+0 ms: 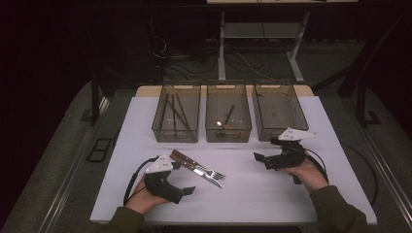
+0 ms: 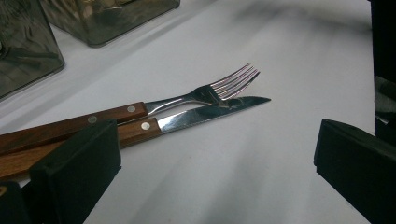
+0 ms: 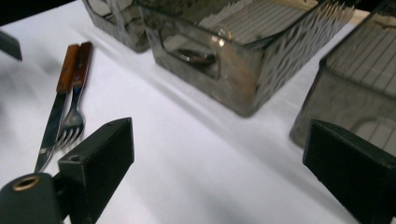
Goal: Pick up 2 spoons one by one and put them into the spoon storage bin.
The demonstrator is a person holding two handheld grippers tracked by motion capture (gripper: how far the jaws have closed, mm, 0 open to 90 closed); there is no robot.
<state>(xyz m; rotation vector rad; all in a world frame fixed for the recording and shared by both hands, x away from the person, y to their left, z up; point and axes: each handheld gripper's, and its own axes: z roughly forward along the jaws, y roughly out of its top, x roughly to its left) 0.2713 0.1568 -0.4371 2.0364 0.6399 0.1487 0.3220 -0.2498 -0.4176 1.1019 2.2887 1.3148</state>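
While three bins [image 1: 228, 116] are lined along far table [image 1: 272, 194] edge, bare white surface is left across middle and near side. Fork [image 1: 206, 170] and knife [image 1: 197, 169] are laid side by side, touching, left of centre. Left gripper [image 1: 187, 191] is held just beside wooden handles, jaws wide, nothing gripped. Right gripper [image 1: 260, 158] is kept well apart to right, jaws wide, nothing held.

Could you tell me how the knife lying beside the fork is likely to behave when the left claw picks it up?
The knife looks stiff: a steel blade on a riveted wooden handle. It lies flat on the white table, so it probably won't roll, though the polished blade may slip between the pads. It touches the fork, so a grab may nudge that too. The handle seems the safer grip.
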